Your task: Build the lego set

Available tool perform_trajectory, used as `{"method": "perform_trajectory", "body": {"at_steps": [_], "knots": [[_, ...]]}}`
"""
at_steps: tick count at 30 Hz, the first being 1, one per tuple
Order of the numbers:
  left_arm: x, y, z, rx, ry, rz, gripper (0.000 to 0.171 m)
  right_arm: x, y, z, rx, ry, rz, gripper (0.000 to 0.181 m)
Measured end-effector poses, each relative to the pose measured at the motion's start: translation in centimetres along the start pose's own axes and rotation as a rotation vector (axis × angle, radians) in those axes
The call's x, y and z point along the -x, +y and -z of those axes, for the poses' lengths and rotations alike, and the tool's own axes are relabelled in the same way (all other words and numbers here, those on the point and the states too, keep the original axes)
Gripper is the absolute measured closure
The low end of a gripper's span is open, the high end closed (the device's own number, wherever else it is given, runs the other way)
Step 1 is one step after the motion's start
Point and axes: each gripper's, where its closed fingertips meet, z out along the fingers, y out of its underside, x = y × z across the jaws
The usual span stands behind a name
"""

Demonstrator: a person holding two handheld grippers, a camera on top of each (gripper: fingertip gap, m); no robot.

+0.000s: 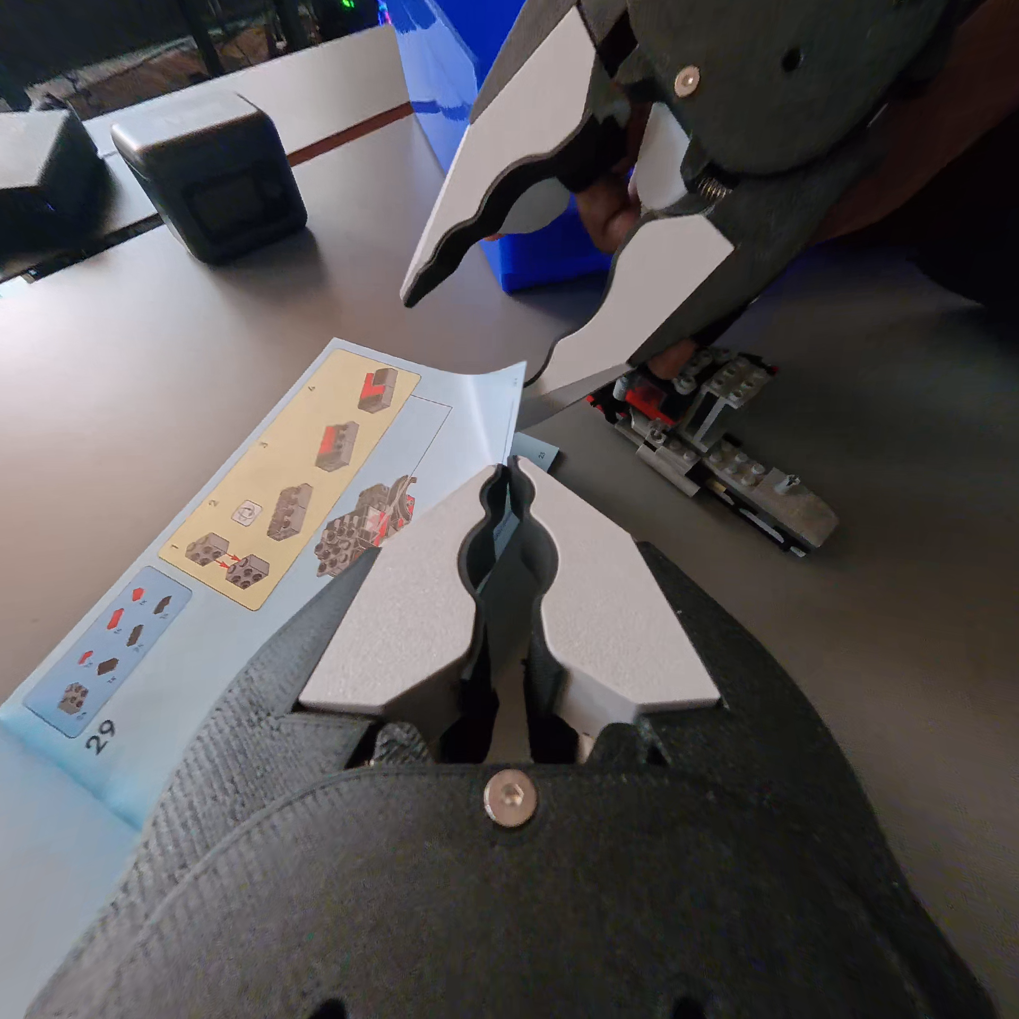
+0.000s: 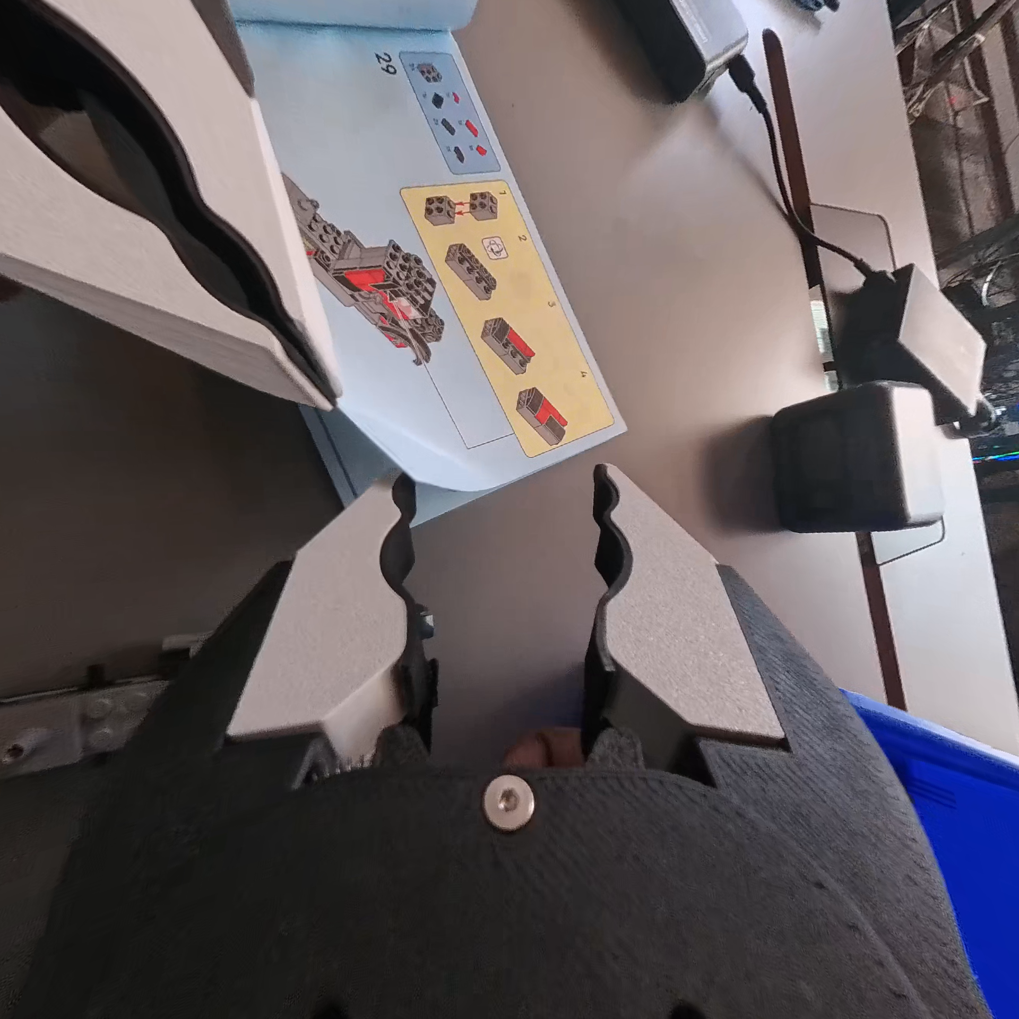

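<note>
At the far left of the left wrist view a dark cube-shaped device (image 1: 212, 176) sat on the grey counter (image 1: 165, 358). Beside it lay the open instruction booklet (image 1: 309, 496), its page showing brick diagrams on blue and yellow panels. The left gripper (image 1: 508, 468) had its jaws clenched on the booklet's right-hand page edge, a thin strip of paper visible between the pads. Above it the right gripper (image 1: 468, 342) hung over the counter with its jaws released and nothing between them. Behind that gripper stood a blue bin (image 1: 540, 253). Farthest right, the partly built lego model (image 1: 717, 441), grey with red and black parts, rested on the counter just beside the booklet's corner.

In the right wrist view the model (image 2: 82, 711) showed only as a blurred grey strip at the left edge, the booklet (image 2: 441, 275) lay ahead, and the right gripper (image 2: 502, 479) framed bare counter.
</note>
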Motion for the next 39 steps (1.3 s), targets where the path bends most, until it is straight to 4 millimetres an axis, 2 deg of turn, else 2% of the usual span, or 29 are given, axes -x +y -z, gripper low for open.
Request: {"method": "perform_trajectory", "body": {"at_steps": [13,17,21,26,28,31,35,39], "knots": [[0.0,-0.4,0.3,-0.027,-0.015,-0.023,0.171,-0.4,-0.2,0.0,-0.019,0.041,0.030,0.115],[1.4,-0.7,0.9,-0.055,-0.082,0.021,0.171,-0.6,-0.2,0.1,-0.021,0.054,0.024,0.115],[4.8,-1.1,3.7,-0.125,-0.230,0.150,0.171,-0.9,-0.4,0.6,-0.042,0.067,0.001,0.116],[9.2,-0.5,10.2,-0.314,-0.353,0.415,0.171,-1.1,-0.7,1.1,-0.065,0.069,-0.011,0.116],[9.7,0.4,11.7,-0.352,-0.324,0.505,0.171,-0.8,-0.6,0.8,-0.051,0.052,-0.007,0.116],[7.4,1.2,10.5,-0.255,-0.223,0.471,0.168,-0.5,-0.6,0.4,-0.049,0.038,0.004,0.116],[3.4,0.8,6.2,-0.107,-0.126,0.301,0.146,-0.5,-0.6,-0.3,-0.051,0.009,-0.028,0.116],[2.1,0.4,2.2,-0.022,-0.132,0.214,0.142,-0.7,-1.1,-0.6,-0.069,-0.006,-0.070,0.116]]}}
